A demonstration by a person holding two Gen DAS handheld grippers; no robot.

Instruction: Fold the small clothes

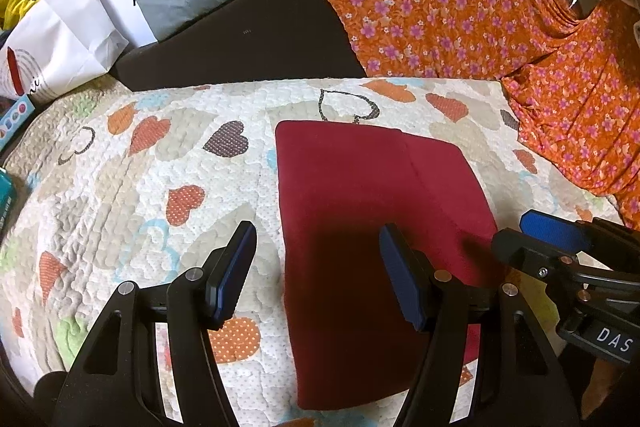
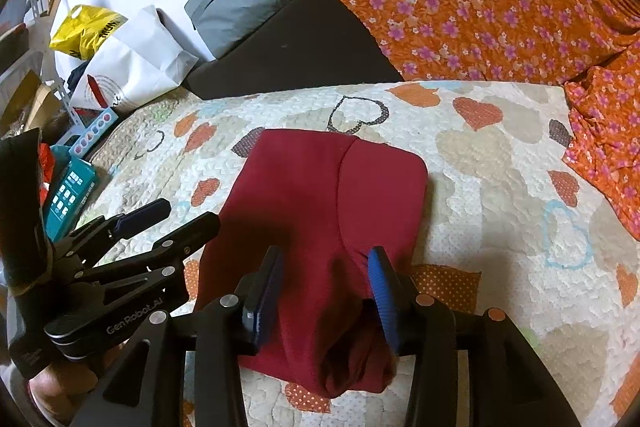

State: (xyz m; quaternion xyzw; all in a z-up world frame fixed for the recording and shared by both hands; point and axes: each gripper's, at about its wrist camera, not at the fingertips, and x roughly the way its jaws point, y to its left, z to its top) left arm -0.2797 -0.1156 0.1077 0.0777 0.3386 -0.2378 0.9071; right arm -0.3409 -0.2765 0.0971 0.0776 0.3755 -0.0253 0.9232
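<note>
— Where do the grippers sit?
— The left gripper (image 1: 318,273) hovers, fingers apart, over the folded red garment (image 1: 360,207) on the heart-print quilt (image 1: 120,187).
— The right gripper (image 2: 326,297)?
— Beside it, fingers also apart, straddling the garment's near edge.

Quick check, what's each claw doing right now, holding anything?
Left claw: open, holding nothing, over the left edge of the red garment.
Right claw: open, straddling the garment's near end, not clamped.
</note>
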